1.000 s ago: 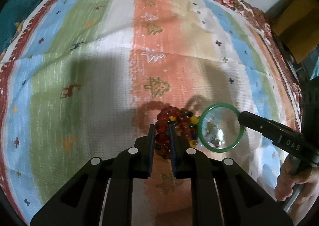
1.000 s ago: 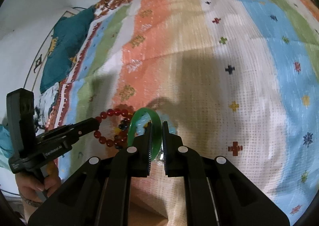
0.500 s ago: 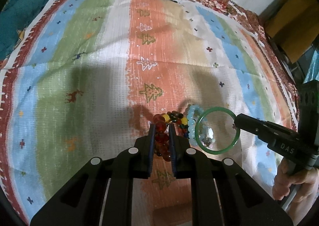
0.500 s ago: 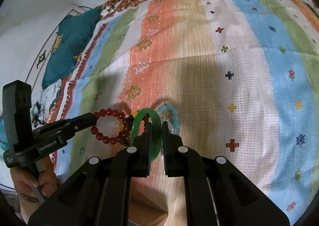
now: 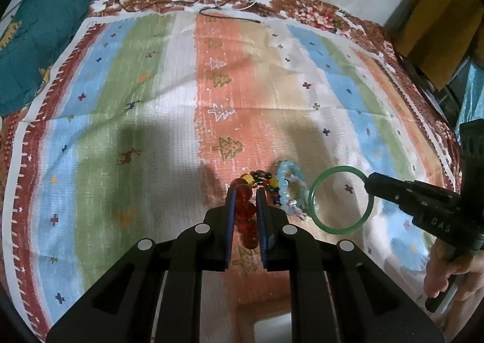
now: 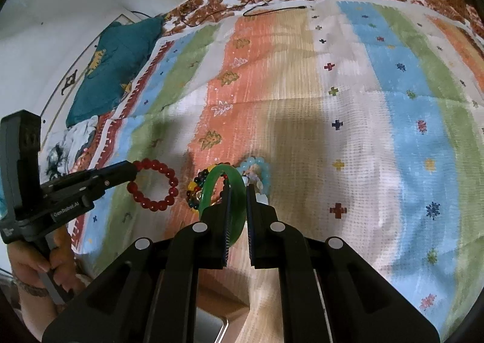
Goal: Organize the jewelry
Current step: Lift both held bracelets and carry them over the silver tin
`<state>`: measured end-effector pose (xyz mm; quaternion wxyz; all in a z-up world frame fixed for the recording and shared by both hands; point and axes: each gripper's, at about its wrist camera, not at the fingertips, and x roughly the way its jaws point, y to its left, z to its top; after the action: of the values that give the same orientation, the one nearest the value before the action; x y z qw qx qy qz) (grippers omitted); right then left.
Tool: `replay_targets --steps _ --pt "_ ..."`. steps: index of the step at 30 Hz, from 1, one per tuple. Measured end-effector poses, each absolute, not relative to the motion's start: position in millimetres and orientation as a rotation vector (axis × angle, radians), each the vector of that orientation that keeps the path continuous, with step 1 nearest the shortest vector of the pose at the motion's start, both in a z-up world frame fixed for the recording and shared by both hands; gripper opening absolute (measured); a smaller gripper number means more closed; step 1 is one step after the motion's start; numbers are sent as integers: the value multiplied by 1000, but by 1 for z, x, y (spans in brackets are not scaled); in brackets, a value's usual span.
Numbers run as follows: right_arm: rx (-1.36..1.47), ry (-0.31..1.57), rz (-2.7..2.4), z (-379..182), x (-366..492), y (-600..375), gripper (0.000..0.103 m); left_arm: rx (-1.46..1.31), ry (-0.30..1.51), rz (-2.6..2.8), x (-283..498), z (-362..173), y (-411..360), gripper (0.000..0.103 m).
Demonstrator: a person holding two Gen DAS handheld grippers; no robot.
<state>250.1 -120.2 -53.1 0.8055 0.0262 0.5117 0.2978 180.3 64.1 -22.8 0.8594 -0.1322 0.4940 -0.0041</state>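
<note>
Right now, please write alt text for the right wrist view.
The right gripper pinches a green bangle above a striped cloth. At left, the left gripper holds a red bead bracelet; more bead bracelets lie below.

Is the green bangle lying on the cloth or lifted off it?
Lifted. The green bangle is clamped in the right gripper, hanging above the striped cloth.

Red bead bracelet and green bangle held aloft; others heaped below.

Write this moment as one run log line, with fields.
left gripper: shut on red bead bracelet | right gripper: shut on green bangle | both lifted
</note>
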Motion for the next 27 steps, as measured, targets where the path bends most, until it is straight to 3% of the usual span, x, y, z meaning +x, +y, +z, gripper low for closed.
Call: replay_targets --steps 27 --pt "-144 878 694 -11 180 -111 10 -193 895 -63 110 18 20 13"
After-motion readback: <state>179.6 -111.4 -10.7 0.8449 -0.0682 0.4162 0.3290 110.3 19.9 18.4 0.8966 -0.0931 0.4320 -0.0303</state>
